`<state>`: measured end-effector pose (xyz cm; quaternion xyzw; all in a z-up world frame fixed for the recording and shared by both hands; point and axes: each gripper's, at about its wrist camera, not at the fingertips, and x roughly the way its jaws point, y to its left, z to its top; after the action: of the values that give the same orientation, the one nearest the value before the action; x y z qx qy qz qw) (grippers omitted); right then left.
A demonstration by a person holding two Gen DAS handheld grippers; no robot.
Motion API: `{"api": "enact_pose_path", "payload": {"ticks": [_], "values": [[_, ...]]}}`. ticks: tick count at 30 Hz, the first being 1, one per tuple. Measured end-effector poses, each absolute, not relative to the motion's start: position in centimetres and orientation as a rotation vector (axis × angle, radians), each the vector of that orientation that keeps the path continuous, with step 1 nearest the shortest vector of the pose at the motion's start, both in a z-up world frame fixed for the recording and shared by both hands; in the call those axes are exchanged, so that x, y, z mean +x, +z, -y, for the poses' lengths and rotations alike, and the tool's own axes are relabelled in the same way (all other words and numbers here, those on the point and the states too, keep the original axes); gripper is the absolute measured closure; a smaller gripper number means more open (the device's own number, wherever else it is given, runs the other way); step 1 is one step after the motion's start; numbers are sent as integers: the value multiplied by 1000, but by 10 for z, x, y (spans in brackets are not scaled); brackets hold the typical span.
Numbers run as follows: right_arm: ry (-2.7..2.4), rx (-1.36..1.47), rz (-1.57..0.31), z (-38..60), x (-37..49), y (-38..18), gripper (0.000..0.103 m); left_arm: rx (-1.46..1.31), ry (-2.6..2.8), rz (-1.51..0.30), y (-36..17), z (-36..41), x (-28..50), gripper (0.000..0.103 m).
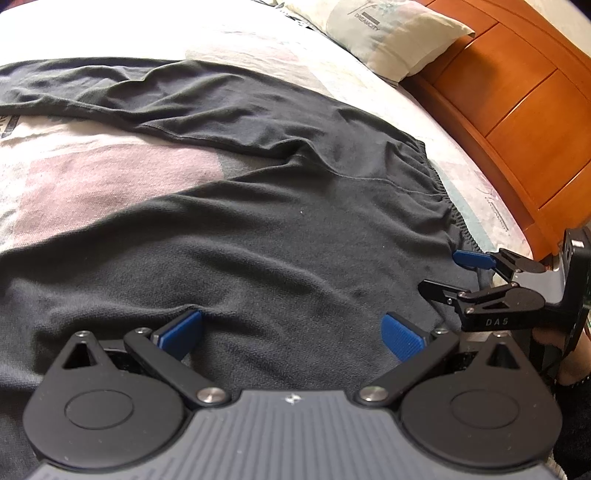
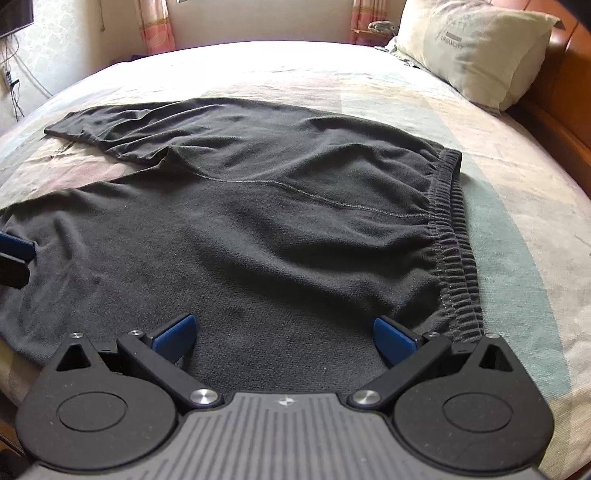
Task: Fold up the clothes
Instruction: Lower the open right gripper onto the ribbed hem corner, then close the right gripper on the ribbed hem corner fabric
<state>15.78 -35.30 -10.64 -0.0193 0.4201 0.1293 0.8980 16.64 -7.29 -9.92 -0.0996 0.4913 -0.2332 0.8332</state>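
Note:
Dark grey sweatpants point(image 1: 280, 236) lie spread flat on the bed, their ribbed elastic waistband point(image 2: 456, 236) to the right and both legs running left. The far leg point(image 2: 147, 122) stretches out toward the bed's left side. My left gripper point(image 1: 291, 332) hovers open just over the near leg's fabric, with nothing between its blue pads. My right gripper point(image 2: 284, 334) is also open, low over the cloth near the waistband's near corner. In the left wrist view the right gripper point(image 1: 448, 275) comes in from the right at the waistband edge. A fingertip of the left gripper point(image 2: 14, 249) shows at the far left.
The bed has a pale patterned cover point(image 2: 517, 206). A pillow point(image 2: 476, 48) lies at the far right corner against an orange wooden headboard point(image 1: 517, 110). Curtains point(image 2: 157, 26) and wall cables point(image 2: 14, 85) stand beyond the bed. A hand point(image 1: 565, 354) holds the right gripper.

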Motion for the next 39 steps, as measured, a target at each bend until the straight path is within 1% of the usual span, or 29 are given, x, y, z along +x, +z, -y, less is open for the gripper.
{"api": "enact_pose_path", "payload": {"ticks": [8, 15, 30, 34, 39], "values": [[336, 73, -858, 384, 179, -83, 0, -152, -465, -1060, -93, 82, 166, 1], [396, 171, -846, 410, 197, -62, 0, -85, -496, -1027, -81, 99, 166, 1], [436, 784, -903, 546, 346, -124, 0, -29, -524, -1099, -92, 125, 190, 1], [446, 868, -860, 551, 369, -133, 0, -39, -526, -1103, -93, 125, 193, 1], [428, 803, -859, 534, 395, -133, 0, -46, -528, -1102, -93, 124, 192, 1]]}}
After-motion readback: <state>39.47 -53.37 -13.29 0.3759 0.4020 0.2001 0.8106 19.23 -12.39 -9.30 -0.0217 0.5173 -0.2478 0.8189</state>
